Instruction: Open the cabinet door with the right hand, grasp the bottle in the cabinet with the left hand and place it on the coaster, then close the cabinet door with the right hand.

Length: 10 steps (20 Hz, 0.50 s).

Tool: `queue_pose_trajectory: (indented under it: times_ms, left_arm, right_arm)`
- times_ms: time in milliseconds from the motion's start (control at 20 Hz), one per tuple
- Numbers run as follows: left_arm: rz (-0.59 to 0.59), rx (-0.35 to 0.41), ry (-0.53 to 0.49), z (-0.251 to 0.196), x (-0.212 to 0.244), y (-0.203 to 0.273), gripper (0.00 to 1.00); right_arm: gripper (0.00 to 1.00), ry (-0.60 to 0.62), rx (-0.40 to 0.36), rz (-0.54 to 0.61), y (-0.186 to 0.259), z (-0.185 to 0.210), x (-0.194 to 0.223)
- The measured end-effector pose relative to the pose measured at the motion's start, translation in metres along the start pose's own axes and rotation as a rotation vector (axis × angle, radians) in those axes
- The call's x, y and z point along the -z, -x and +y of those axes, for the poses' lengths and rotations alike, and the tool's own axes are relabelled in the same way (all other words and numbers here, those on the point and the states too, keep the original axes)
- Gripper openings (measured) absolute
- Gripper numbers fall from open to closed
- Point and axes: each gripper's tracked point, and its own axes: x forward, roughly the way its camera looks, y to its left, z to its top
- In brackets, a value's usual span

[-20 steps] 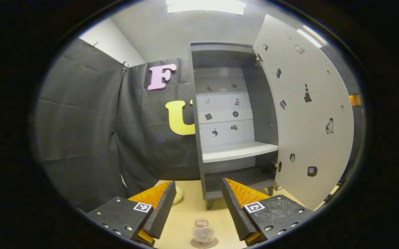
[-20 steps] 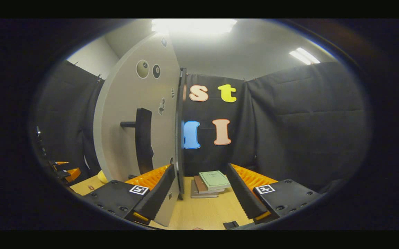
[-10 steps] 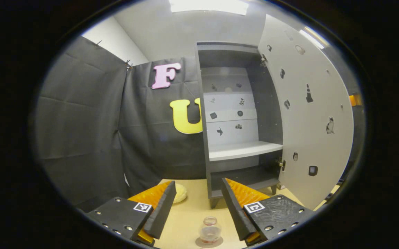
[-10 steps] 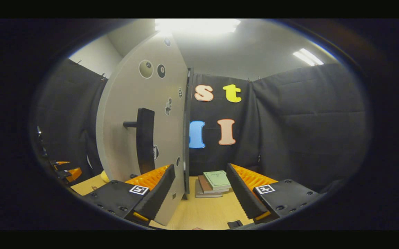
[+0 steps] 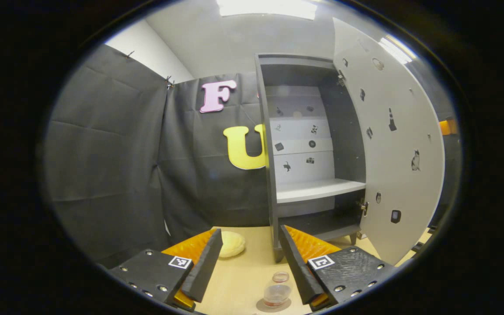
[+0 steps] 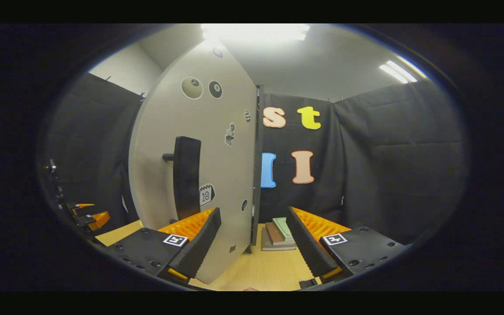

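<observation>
Standing on its coaster [image 5: 273, 305] between the spread left gripper [image 5: 252, 262] fingers, the bottle [image 5: 277, 289] holds reddish dregs; ahead, cabinet door [image 5: 394, 144] open, shelves bare; right gripper [image 6: 252, 245] spread.

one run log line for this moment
bottle: on coaster | cabinet door: open | left gripper: open, empty | right gripper: open, near door

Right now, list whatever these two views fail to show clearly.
- Coaster, left gripper view: mostly under the bottle, lower part cut by the image edge.
- Cabinet door stickers, right gripper view: too small to identify.
- Books, right gripper view: partly behind the right tool.
- Cabinet bottom compartment, left gripper view: too dark.
</observation>
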Motion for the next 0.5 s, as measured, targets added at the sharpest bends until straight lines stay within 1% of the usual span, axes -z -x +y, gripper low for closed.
queue_pose_trajectory:
  times_ms: [50,100,150,200,500]
  left_arm:
    - [0.0,-0.005,0.0,0.003,0.0,0.001,0.79]
    - [0.0,-0.008,0.0,0.008,0.001,0.003,0.81]
    - [0.001,-0.014,0.0,0.012,0.001,0.004,0.79]
    - [0.0,-0.019,0.001,0.016,0.002,0.005,0.81]
    - [0.003,-0.052,0.007,0.04,0.004,0.009,0.81]
  right_arm:
    - [0.96,0.0,-0.005,-0.004,-0.001,0.004,-0.002]
    - [0.96,0.004,-0.009,-0.006,-0.003,0.007,-0.003]
    - [0.96,0.008,-0.014,-0.008,-0.005,0.011,-0.004]
    - [0.96,0.012,-0.019,-0.009,-0.006,0.014,-0.003]
    - [0.96,0.022,-0.059,-0.01,-0.015,0.038,-0.005]
